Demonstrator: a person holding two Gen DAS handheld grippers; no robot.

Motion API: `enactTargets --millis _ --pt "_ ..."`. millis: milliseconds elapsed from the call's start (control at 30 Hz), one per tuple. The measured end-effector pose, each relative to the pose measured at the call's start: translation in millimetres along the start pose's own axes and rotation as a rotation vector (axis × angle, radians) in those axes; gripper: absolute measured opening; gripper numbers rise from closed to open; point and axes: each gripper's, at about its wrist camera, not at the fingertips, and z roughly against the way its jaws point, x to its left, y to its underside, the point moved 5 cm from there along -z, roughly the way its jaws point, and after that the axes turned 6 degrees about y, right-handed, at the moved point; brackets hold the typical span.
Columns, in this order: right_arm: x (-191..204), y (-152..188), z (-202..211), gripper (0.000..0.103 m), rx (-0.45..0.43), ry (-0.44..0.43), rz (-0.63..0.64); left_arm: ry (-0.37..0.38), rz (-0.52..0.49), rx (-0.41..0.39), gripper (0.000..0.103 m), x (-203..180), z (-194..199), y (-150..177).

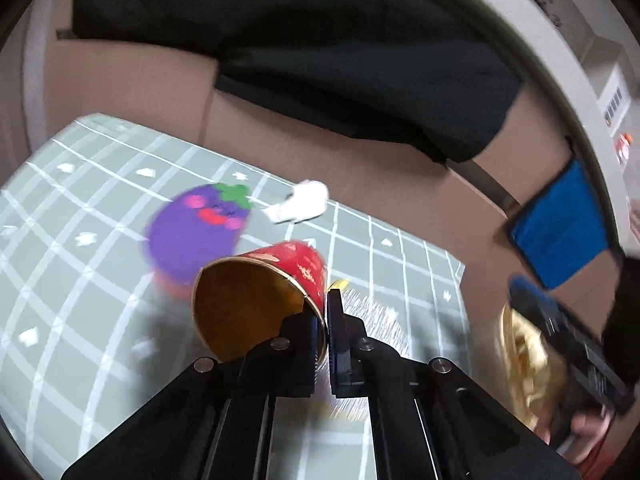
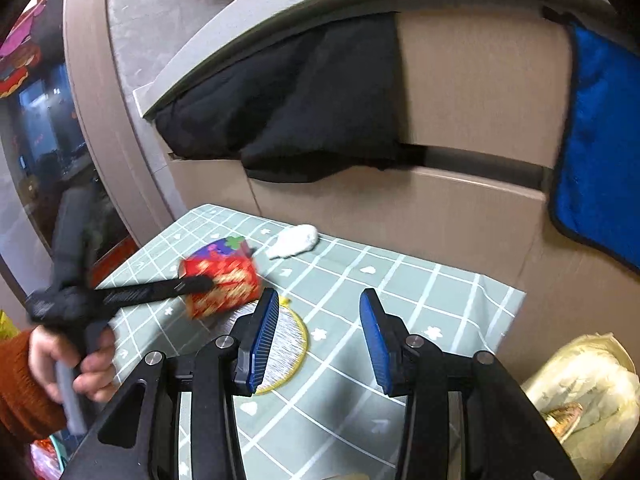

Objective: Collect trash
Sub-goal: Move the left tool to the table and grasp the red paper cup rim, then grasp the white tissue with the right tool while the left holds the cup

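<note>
On the near worktop [image 2: 360, 292], left hand-held gripper [image 1: 326, 320] pinches red paper cup [image 1: 280, 276] rim; light, crushable, grip gently. Right hand-held gripper [image 2: 318, 320] spread, empty.

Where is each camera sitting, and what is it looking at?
Left wrist: sits on the left gripper, looking down its fingers, shut on the rim of the red cup; the right gripper shows too.
Right wrist: sits on the right gripper, fingers open above the checked tablecloth; the person's left hand shows.
Both see the cup, white tissue and blue cloth.
</note>
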Motion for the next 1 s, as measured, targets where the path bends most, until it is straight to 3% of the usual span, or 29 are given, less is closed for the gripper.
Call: enactTargets --millis 167,367,767,1000 --pt "38 -12 -19 0.039 -0.005 -0.012 0.059 -0.066 -0.045 -0.058 0.004 17 55 19" --pt "70 -34 -68 0.041 0.013 0.0 0.076 -0.143 -0.053 -0.097 0.004 52 86 26" --pt "72 -47 -183 0.041 0.134 0.147 0.107 -0.121 -0.036 -0.119 0.004 89 98 28" --pt "58 -39 -220 0.042 0.245 0.151 0.034 -0.118 -0.017 -0.147 0.004 95 100 27"
